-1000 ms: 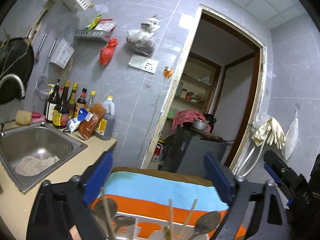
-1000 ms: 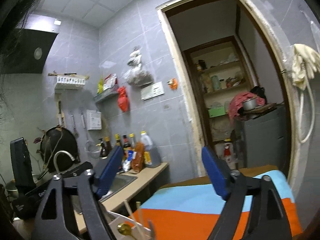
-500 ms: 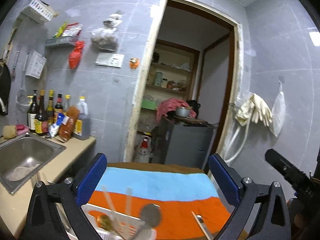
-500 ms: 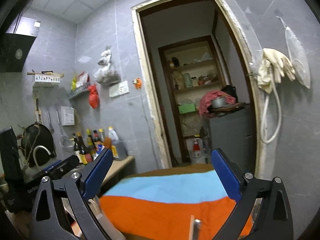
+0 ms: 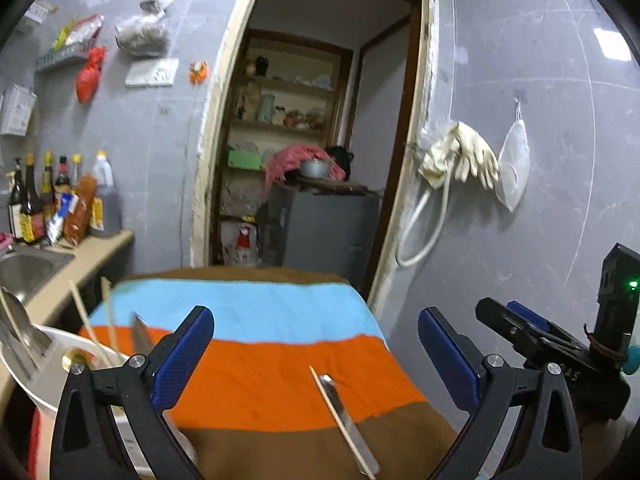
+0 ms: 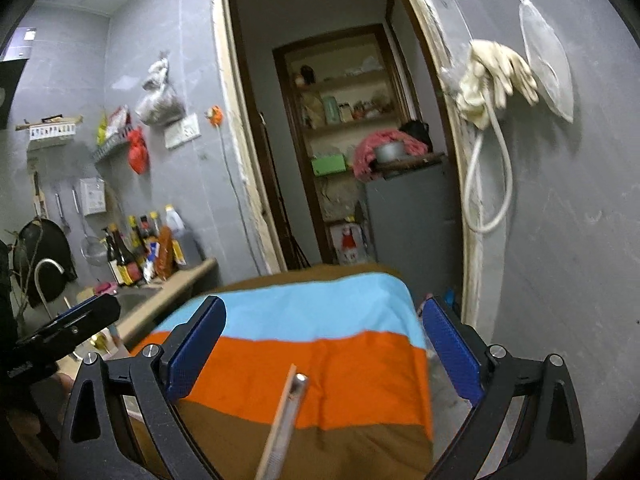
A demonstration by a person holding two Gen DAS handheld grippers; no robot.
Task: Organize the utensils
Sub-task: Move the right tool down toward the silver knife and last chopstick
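Left wrist view: both grippers (image 5: 312, 350) (image 6: 324, 344) spread wide, empty, angled slightly down over the striped cloth (image 5: 280, 368).

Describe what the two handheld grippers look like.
Both the left gripper and right gripper have black triangular cut-out frames with silver screws and flat blue textured finger pads. A black box with a green light sits on the right one.
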